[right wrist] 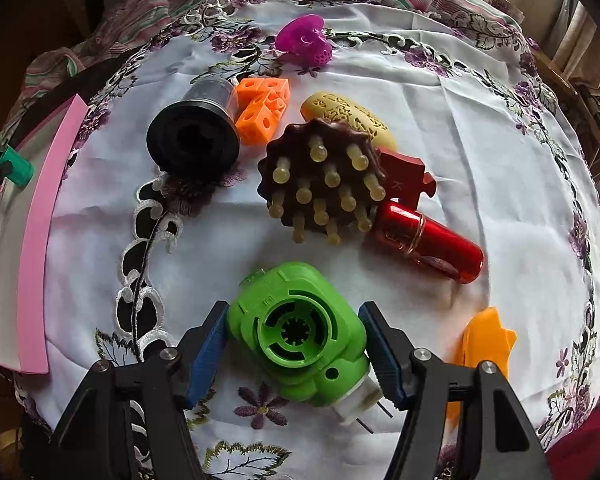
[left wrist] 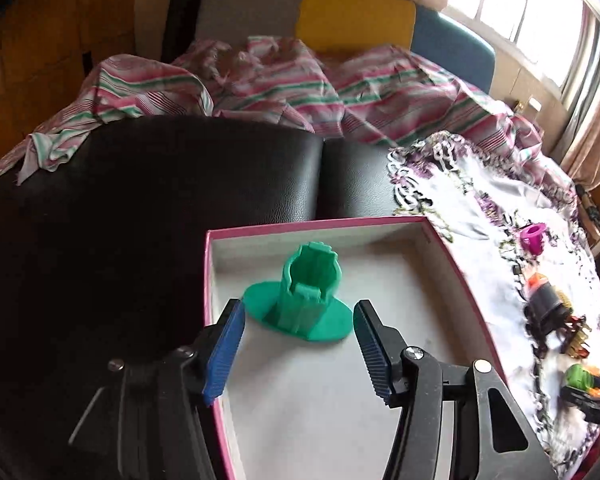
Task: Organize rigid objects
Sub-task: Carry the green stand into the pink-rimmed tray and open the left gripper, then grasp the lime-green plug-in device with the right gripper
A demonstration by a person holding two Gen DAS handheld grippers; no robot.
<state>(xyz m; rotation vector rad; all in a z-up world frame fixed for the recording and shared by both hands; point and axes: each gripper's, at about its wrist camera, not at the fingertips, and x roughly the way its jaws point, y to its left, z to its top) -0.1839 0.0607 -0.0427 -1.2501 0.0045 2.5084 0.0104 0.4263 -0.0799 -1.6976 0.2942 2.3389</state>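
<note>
You face bright window (left wrist: 540, 20) at upper right, daylight pouring in; beige curtain (left wrist: 592, 120) beside it; black leather seat (left wrist: 160, 200) under striped sheet (left wrist: 260, 84); grey, yellow, blue cushions behind.

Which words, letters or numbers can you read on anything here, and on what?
"K": pale letter on the dark red puzzle-shaped piece, faint.
Red tube: embossed band near its ring, too blurred to read.
Yellow oval: ornamental pattern only, no text.
Nothing else legible.

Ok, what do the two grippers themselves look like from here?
Both match: the left gripper and right gripper have black angular frames with silver round pivot bolts and two blue ribbed pads each. No cables, markings or sleeves show.
</note>
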